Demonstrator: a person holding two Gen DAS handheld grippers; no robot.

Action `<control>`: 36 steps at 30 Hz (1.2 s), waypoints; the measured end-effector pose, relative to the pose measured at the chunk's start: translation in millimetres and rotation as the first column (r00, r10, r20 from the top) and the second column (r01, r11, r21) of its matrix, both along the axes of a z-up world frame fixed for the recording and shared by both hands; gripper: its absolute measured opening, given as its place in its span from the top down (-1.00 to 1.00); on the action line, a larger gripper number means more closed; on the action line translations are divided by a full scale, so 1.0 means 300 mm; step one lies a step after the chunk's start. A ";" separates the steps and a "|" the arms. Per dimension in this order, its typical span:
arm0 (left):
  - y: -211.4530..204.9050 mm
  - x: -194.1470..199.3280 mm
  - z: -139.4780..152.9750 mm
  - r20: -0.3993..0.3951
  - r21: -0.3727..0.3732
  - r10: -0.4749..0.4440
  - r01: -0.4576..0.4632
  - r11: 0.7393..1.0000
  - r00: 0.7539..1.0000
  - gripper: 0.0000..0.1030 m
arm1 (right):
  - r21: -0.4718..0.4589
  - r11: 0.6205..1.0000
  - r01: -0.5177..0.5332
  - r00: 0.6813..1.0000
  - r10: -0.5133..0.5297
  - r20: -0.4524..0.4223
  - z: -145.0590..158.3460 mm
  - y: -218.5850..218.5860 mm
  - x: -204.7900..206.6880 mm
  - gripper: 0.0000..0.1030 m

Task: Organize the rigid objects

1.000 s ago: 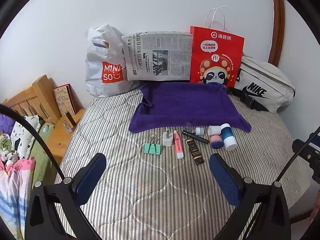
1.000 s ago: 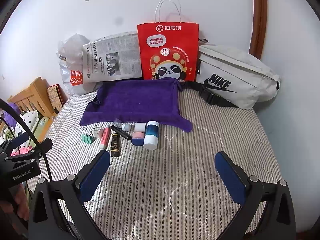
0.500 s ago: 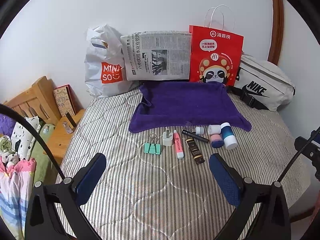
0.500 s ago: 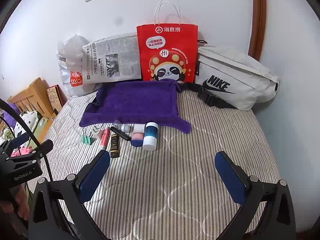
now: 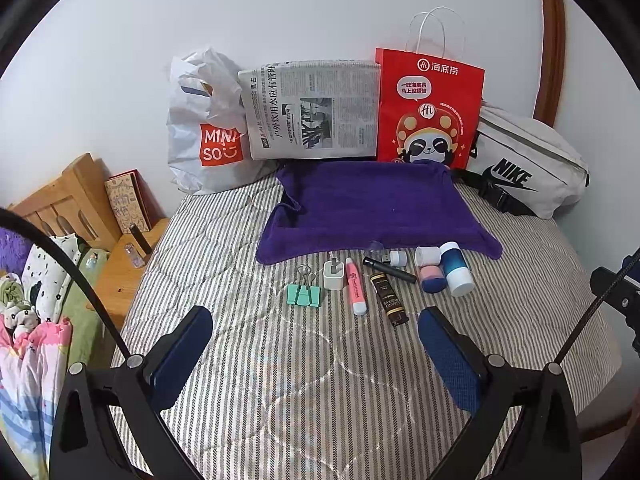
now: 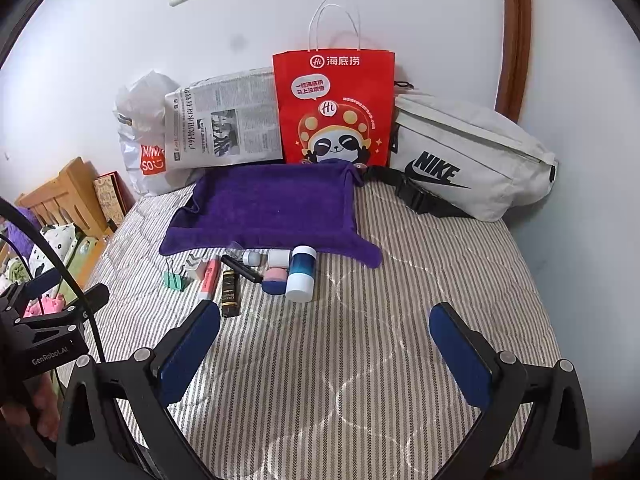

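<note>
Both grippers hang above a striped mattress [image 5: 304, 380], each with its 2 blue-padded fingers spread wide and nothing between them. The left gripper [image 5: 314, 344] points at a row of small things lying on the mattress just in front of a purple towel [image 5: 376, 208]; the right gripper [image 6: 324, 344] sits further right, over bare mattress, with the row ahead and to its left.

From left to right the row holds a green binder clip [image 5: 304, 294], a white charger plug [image 5: 334, 275], a pink marker [image 5: 355, 291], a dark brown tube [image 5: 389, 299] with gold lettering too small to read, a black pen-like stick [image 5: 389, 269], a small white cap [image 5: 398, 258], a pink and blue item [image 5: 431, 277] whose shape is hard to make out, and a blue and white bottle [image 5: 456, 268] lying on its side. A clear, glassy piece [image 5: 375, 246] at the towel's front edge is too faint to identify.

Behind the towel, against the wall, stand a white shopping bag [image 5: 204, 128], a folded newspaper [image 5: 312, 110], a red paper bag [image 5: 430, 108] and a grey waist bag [image 5: 528, 164]. The newspaper hides part of the white bag's logo.

In the right wrist view the left gripper's black frame pokes in at the left edge, and part of a hand [image 6: 24, 404] shows beneath it, mostly cut off.
</note>
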State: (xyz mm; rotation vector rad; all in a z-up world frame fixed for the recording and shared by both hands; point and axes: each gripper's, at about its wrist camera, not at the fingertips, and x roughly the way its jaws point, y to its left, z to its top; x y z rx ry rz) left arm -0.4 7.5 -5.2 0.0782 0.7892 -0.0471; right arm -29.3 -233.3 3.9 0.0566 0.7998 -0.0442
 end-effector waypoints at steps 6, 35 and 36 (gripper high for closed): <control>-0.003 -0.005 -0.002 0.000 0.003 0.001 -0.001 1.000 1.000 -1.00 | 0.000 1.000 0.001 1.000 -0.001 0.002 -0.002 0.002 -0.001 -1.00; -0.010 -0.003 -0.012 -0.004 0.005 -0.010 0.010 1.000 1.000 -1.00 | 0.012 1.000 0.005 1.000 -0.005 -0.010 -0.029 -0.009 0.013 -1.00; -0.008 -0.001 -0.013 -0.003 0.007 -0.010 0.010 1.000 1.000 -1.00 | 0.015 1.000 0.003 1.000 -0.003 -0.010 -0.030 -0.008 0.016 -1.00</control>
